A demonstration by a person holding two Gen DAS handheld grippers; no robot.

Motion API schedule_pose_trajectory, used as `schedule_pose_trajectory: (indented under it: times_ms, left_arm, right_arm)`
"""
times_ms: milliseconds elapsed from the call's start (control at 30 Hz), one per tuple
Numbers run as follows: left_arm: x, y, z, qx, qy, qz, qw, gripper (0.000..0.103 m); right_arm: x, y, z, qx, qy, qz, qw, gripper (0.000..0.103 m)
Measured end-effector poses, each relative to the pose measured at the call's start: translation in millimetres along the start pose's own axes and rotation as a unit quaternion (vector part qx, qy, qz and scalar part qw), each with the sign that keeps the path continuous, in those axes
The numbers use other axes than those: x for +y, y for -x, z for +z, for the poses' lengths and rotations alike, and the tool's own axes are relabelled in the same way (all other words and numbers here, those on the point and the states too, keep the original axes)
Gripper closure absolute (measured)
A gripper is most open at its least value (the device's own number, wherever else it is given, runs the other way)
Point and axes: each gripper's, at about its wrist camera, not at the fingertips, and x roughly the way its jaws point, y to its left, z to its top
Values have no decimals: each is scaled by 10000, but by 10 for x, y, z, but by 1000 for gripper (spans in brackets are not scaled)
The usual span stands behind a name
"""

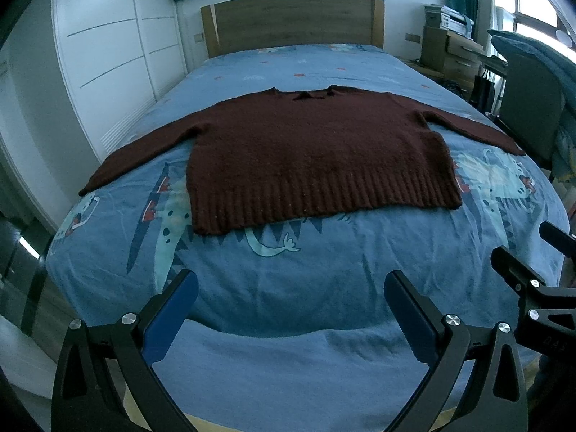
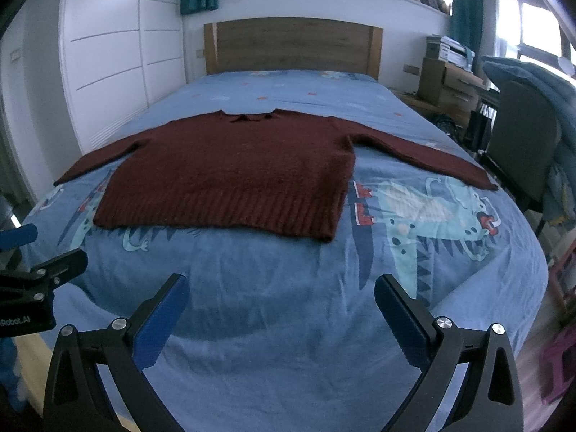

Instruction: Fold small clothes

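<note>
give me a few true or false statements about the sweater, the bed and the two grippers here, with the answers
1. The maroon sweater lies flat with both sleeves spread out to the sides. True.
2. The left gripper is clamped on the sweater's hem. False: its jaws are open and it sits short of the sweater, over bare sheet.
3. The right gripper is open and holds nothing. True.
4. The sweater's neckline points toward the wooden headboard. True.
5. The sweater is already folded in half. False: it is fully spread out, no fold made.
6. The bed sheet is plain white. False: it is blue with a cartoon dinosaur print.
</note>
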Motion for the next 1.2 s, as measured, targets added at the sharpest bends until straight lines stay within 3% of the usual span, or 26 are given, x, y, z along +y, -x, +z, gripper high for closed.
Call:
schedule_pose_trajectory:
  times_ms: [1200]
  left_arm:
    - [-61, -29, -45, 87, 9, -67, 9999, 1]
  right_arm:
    - [-63, -56, -11, 95, -59, 51, 9999, 0]
